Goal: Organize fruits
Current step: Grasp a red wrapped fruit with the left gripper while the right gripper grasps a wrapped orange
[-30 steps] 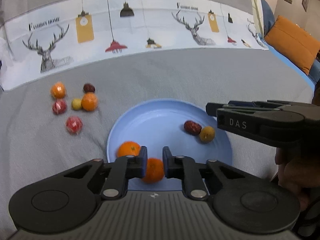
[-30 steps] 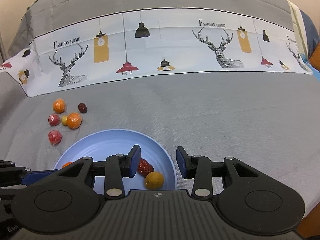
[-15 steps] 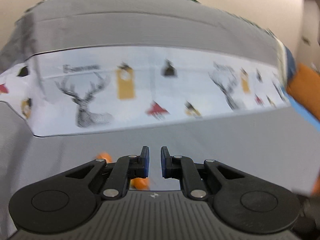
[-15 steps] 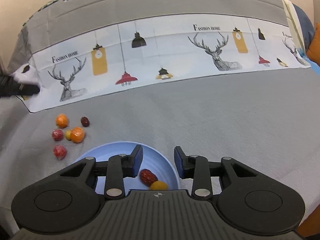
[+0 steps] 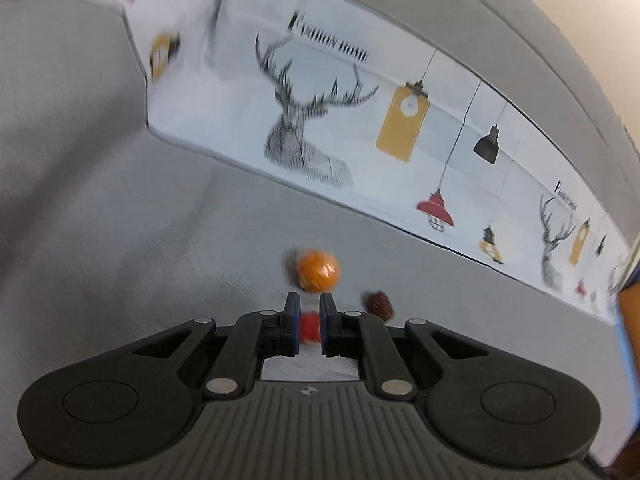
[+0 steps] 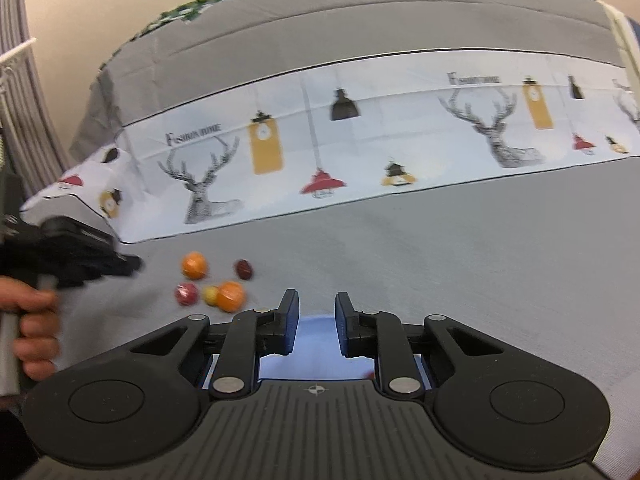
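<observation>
Two wrist views, both facing the printed deer band [image 6: 360, 148].
The left view sits low and close to the fruit cluster [image 5: 318, 271], tilted, with the band [image 5: 400, 136] slanting beyond it. The right view looks from farther back, over a blue plate [image 6: 316, 344]; both views share that cluster [image 6: 212, 284] and the band.

Your right claw [image 6: 317, 308] hangs with its jaws apart over the blue plate [image 6: 316, 324], nothing between them. Beyond it on the grey worktop [image 6: 460, 260], you have two orange fruits [image 6: 194, 265], a red one [image 6: 186, 294], a small yellow one [image 6: 209, 294] and a dark date [image 6: 243, 269] clustered together. Your left claw [image 6: 134, 266] comes in blurred beside them.
</observation>
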Available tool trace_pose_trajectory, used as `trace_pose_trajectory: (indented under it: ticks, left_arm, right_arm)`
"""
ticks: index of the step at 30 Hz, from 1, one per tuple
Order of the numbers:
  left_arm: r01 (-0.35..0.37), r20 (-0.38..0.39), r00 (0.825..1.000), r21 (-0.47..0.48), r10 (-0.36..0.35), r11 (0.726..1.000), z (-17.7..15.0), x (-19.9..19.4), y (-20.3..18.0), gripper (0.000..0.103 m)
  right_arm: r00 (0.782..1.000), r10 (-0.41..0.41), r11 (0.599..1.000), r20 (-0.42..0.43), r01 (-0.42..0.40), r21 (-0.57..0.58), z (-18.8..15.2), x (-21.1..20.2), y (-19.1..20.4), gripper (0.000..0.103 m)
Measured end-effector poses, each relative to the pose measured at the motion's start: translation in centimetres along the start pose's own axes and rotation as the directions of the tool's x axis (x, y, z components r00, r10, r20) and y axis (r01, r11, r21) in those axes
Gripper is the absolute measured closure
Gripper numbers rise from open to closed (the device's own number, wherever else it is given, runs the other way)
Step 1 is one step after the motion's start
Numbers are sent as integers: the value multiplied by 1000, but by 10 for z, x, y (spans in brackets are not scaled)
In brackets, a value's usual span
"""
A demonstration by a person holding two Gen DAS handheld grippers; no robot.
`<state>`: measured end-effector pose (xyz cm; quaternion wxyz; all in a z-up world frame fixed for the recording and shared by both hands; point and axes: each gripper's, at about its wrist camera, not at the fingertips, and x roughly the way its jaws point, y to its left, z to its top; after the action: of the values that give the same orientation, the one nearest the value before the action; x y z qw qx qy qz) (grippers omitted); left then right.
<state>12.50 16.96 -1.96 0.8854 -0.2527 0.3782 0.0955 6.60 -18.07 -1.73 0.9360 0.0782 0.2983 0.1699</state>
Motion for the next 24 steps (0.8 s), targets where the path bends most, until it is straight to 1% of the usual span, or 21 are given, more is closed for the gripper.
trace_pose_trajectory:
  ticks: [3,5,7,8,9,11,15,17,18,20,24]
  left_arm:
    - [12,-23,1000,-29,-12,1000,-4,6,3,93]
    - [13,-24,1000,-24,-14,1000,-6,7,3,93]
    - [12,-33,999,-20,-13,1000,-8,12,4,93]
    - [14,-41,999,-21,-15,1000,-9,14,5,92]
    - [15,-51,999,-26,-16,1000,-9,17,6,92]
    - [15,-72,997,-41,-18,999,-9,23,9,89]
    - [6,-95,995,-64,-12,998,-8,34,12,78]
    - [4,-100,995,-70,-11,998,-8,38,12,68]
    - [3,-103,995,-71,-11,997,-8,40,12,67]
    - [2,-111,994,-69,-9,998,-8,45,11,65]
    - [-10,-124,992,-61,3,998,-9,54,9,65]
  right_arm:
    - [994,94,995,-55,-93,25,12,23,9,82]
    - [987,133,991,-86,-132,11,20,42,20,81]
    - [982,154,988,-106,-156,-6,26,63,33,81]
    - [979,164,986,-118,-166,-13,28,74,39,79]
    - [976,172,984,-131,-176,-19,29,87,45,74]
    - [974,163,985,-157,-170,-32,28,110,53,69]
    - [965,106,992,-240,-119,-40,21,153,61,51]
    - [957,99,993,-272,-112,-34,18,167,64,47]
    - [953,96,993,-289,-112,-40,17,173,67,45]
    - [950,84,993,-301,-106,-57,16,181,72,44]
    - [949,81,992,-305,-106,-65,15,194,76,45]
